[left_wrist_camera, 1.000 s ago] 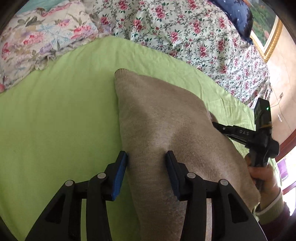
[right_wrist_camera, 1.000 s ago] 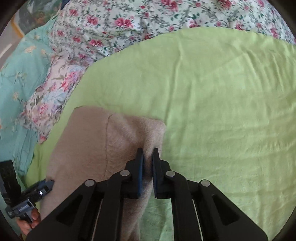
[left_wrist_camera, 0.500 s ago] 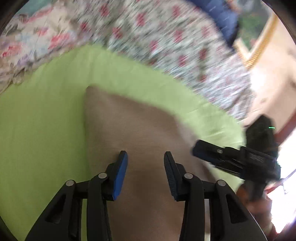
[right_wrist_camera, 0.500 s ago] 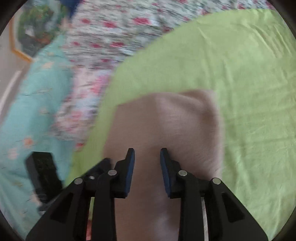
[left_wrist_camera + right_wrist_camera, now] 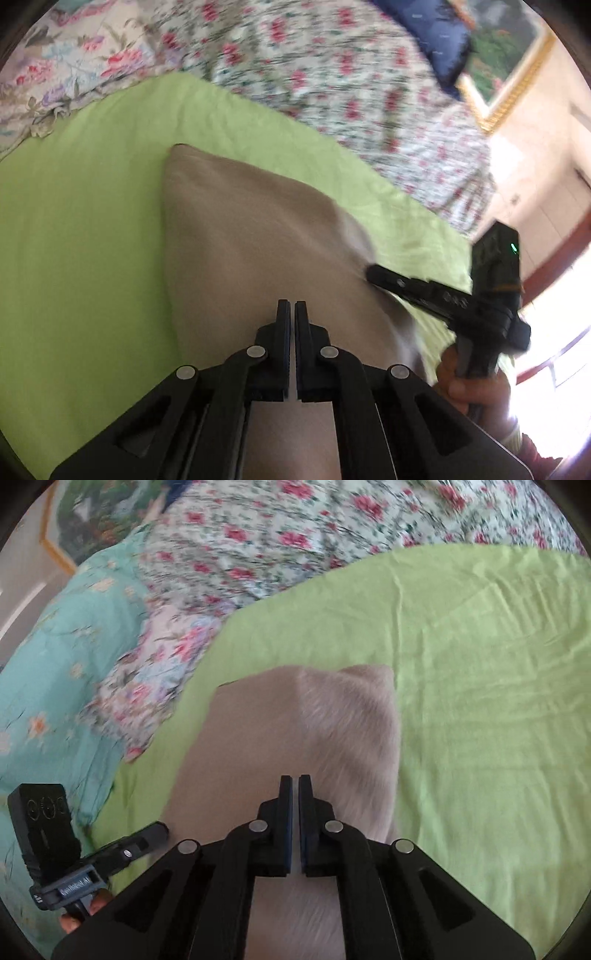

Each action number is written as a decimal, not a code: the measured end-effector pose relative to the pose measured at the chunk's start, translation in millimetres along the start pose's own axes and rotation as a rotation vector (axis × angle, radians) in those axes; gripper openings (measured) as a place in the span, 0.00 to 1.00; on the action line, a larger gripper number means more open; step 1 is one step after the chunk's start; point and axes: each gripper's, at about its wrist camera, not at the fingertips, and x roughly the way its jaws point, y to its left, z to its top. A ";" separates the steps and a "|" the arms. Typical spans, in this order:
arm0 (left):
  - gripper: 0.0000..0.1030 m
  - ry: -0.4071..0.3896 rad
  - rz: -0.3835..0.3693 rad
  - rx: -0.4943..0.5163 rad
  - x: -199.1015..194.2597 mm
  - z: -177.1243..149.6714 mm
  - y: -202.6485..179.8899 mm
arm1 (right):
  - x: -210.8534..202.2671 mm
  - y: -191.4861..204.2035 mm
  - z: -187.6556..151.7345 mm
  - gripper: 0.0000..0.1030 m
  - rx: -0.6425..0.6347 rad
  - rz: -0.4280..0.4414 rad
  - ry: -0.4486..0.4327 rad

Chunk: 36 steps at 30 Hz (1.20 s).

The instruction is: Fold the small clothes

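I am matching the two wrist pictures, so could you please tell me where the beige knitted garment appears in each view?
Left wrist view: the beige knitted garment fills the centre, running from its far corner down under the shut left gripper.
Right wrist view: the garment lies centre to lower left, under the shut right gripper.
Shared landmark: the lime green sheet beneath it.

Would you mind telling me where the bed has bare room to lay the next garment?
The light green sheet lies bare right of the beige knitted garment, and bare again on its left. The far side is crowded by the rumpled floral quilt.
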 end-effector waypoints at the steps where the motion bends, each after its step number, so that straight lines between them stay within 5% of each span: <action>1: 0.01 0.003 -0.006 0.020 -7.0 -9.8 -5.9 | -7.9 4.0 -6.4 0.04 -0.017 0.004 0.001; 5: 0.01 0.049 0.006 0.046 -22.8 -54.7 -19.1 | -33.1 1.1 -53.1 0.04 -0.039 -0.040 0.053; 8: 0.01 0.085 0.038 0.035 -24.3 -86.4 -14.1 | -30.6 -21.1 -85.4 0.03 -0.042 -0.164 0.103; 11: 0.00 0.123 0.045 -0.004 -16.0 -110.3 -0.7 | -38.9 -39.4 -96.8 0.00 -0.003 -0.140 0.051; 24: 0.01 0.087 0.147 0.028 -22.5 -123.7 -12.7 | -51.3 -31.4 -98.1 0.04 -0.023 -0.219 0.045; 28: 0.10 0.090 0.171 0.044 -36.0 -129.6 -19.7 | -61.2 -25.1 -104.8 0.05 -0.023 -0.240 0.061; 31: 0.24 0.079 0.174 0.040 -49.6 -134.7 -22.7 | -74.1 -20.5 -111.5 0.16 -0.023 -0.244 0.060; 33: 0.36 0.069 0.190 0.039 -59.1 -138.7 -23.6 | -84.2 -16.9 -117.2 0.49 -0.029 -0.253 0.057; 36: 0.46 0.051 0.228 0.055 -69.5 -140.8 -28.1 | -99.7 -9.3 -127.5 0.54 -0.051 -0.248 0.042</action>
